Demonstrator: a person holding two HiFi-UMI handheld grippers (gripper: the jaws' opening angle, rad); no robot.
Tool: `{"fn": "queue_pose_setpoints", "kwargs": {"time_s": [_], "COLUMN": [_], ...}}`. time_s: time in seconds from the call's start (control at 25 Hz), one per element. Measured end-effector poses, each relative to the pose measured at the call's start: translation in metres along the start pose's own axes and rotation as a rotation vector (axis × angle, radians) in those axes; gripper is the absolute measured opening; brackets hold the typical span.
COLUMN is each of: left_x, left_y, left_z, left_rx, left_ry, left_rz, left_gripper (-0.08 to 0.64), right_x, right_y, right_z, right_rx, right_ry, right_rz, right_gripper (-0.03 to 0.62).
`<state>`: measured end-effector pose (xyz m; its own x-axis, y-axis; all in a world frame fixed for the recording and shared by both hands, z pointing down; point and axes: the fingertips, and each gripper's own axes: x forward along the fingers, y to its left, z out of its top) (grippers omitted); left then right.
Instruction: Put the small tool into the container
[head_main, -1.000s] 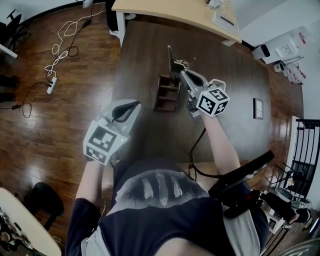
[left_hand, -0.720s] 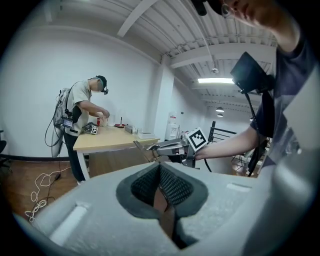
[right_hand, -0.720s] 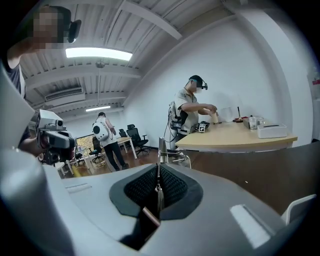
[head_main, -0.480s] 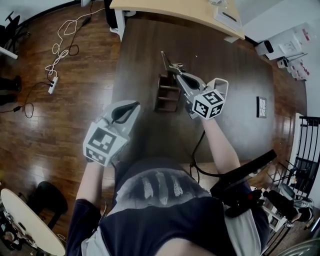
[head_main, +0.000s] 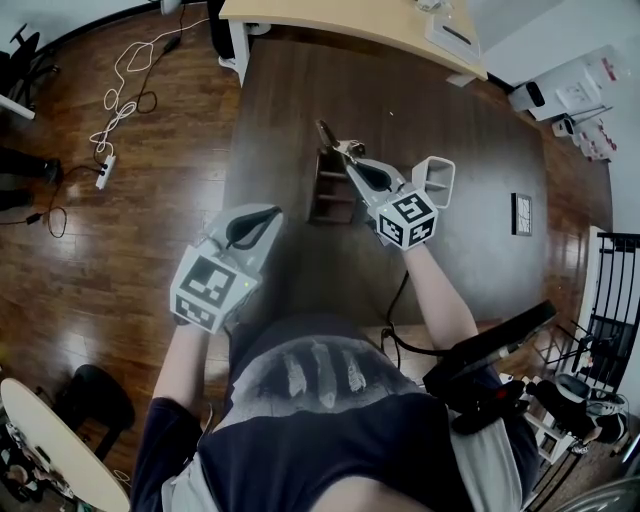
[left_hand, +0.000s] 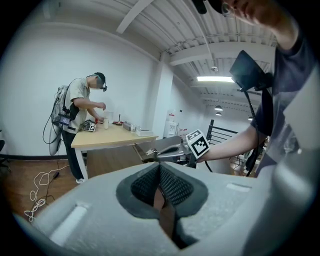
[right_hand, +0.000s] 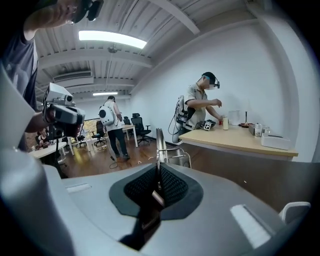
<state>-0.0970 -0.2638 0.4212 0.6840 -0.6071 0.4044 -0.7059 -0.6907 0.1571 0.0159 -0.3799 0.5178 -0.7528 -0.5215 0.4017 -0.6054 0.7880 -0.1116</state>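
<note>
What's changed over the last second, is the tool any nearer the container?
The right gripper, shut on the small tool, drew back toward the person and leftward, bringing the tool nearer the far end of the container. Nothing was let go. The left gripper stayed shut and empty; the container did not move.

one small tool (head_main: 324, 131), one container (head_main: 331, 199), one dark table (head_main: 455, 115), one pale table (head_main: 330, 16) (two tables all told)
</note>
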Motion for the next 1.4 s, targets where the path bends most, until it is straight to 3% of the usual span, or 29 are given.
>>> {"fn": "queue_pose_setpoints", "kwargs": {"time_s": [0.36,0.68,0.76,0.84,1.04,1.16,1.4], "left_x": [-0.006,-0.004,-0.005,-0.006,-0.007,-0.007,-0.005], "left_y": [0.001,-0.001,-0.001,0.0,-0.001,-0.004,-0.011], "left_z": [-0.002,-0.001,-0.001,-0.001,0.002,0.002,0.011], "left_rx": [-0.012,-0.016,-0.013,-0.011,-0.002,0.0,0.016], "left_ry": [-0.008,-0.003,0.0,-0.001,-0.006,-0.007,-0.038], "left_rz": [-0.004,-0.02,-0.023,-0.025,-0.029,-0.043,-0.086], "left_gripper": [0.0,0.0,0.0,0.0,0.0,0.0,0.0], "right_x": [0.007,0.008,0.006,0.002,-0.016,-0.028,-0.053], "right_y": [0.01,0.001,0.0,0.001,-0.004,0.003,0.04], "right_z": [-0.019,-0.022,-0.022,-0.018,0.002,0.026,0.084], "right_rx": [-0.119,-0.069,-0.062,-0.055,-0.048,-0.031,-0.027], "right_ry": [0.15,0.188,0.191,0.176,0.124,0.055,-0.113], "right_rz": [-0.006,-0.033,-0.044,-0.049,-0.096,-0.099,-0.062], "right_gripper": [0.008,0.021,0.053,0.13,0.179,0.177,0.077]}}
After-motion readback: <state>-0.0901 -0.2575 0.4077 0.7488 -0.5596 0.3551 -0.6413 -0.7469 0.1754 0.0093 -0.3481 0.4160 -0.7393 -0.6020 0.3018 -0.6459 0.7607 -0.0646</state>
